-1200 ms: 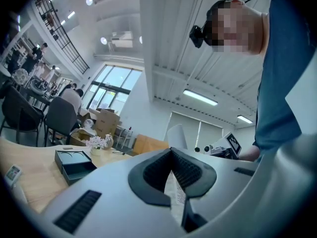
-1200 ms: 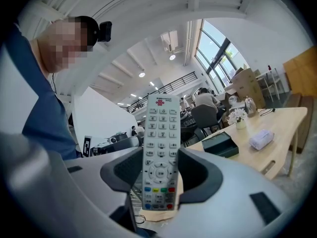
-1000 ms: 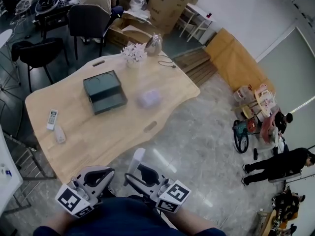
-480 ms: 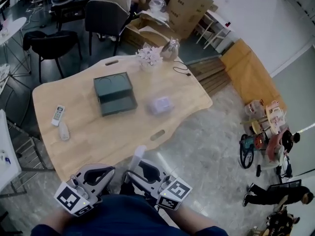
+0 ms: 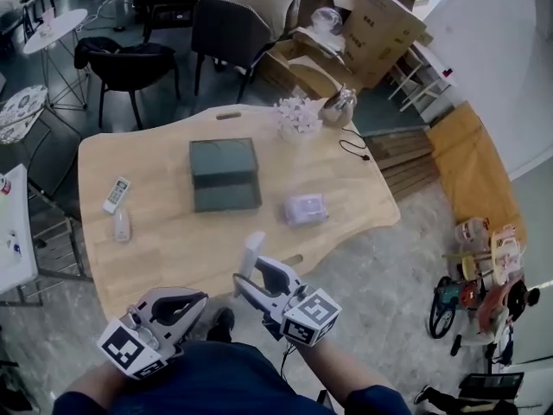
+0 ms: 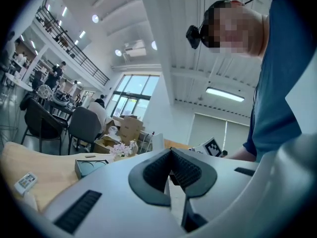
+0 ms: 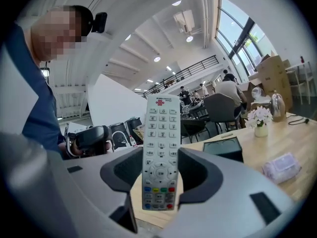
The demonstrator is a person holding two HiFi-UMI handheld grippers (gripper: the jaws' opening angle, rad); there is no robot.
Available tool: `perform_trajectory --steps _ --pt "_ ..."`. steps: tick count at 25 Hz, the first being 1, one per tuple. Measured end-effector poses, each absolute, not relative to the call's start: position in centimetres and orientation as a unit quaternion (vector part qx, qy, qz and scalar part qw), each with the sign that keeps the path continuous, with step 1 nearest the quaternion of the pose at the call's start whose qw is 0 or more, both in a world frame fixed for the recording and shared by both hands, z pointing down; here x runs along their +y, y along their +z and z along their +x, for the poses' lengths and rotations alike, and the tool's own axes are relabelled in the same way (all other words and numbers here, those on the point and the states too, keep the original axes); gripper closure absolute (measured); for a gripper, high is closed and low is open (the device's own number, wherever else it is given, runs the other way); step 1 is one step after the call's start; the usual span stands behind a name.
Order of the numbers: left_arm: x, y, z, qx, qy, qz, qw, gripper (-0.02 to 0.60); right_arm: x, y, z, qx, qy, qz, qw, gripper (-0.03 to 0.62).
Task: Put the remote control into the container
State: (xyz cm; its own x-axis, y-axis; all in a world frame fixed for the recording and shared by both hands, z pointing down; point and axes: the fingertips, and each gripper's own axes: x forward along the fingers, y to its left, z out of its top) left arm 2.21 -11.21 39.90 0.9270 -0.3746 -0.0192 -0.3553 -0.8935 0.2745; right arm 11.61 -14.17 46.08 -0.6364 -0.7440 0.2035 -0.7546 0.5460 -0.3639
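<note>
My right gripper (image 5: 252, 274) is shut on a long white remote control (image 7: 160, 148), which sticks up from its jaws; in the head view the remote control (image 5: 251, 251) stands just off the table's near edge. The dark green container (image 5: 225, 173) lies open on the wooden table (image 5: 155, 240), a good way beyond it, and shows small in the right gripper view as the container (image 7: 224, 147). My left gripper (image 5: 177, 308) is held low near my body with its jaws shut on nothing (image 6: 171, 178).
Two more white remotes (image 5: 117, 194) lie near the table's left edge. A clear plastic packet (image 5: 305, 207), a flower pot (image 5: 296, 116) and a glass jug (image 5: 338, 104) stand on the right and far side. Chairs (image 5: 226, 33) and boxes are behind the table.
The view has shifted so the table now sits nearer and more central. My right gripper with the remote has risen and moved right, toward the table edge. The left gripper barely moved.
</note>
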Motion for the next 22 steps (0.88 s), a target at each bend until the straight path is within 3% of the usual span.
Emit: perform_trajectory --steps 10,22 --pt "-13.0 39.2 2.8 -0.238 -0.046 0.962 0.127 0.491 -23.0 50.4 13.2 -0.904 0.162 0.384 0.096 0.367" --pt "-14.7 39.9 2.2 -0.281 -0.021 0.95 0.135 0.491 -32.2 57.6 13.1 -0.903 0.053 0.332 0.267 0.367"
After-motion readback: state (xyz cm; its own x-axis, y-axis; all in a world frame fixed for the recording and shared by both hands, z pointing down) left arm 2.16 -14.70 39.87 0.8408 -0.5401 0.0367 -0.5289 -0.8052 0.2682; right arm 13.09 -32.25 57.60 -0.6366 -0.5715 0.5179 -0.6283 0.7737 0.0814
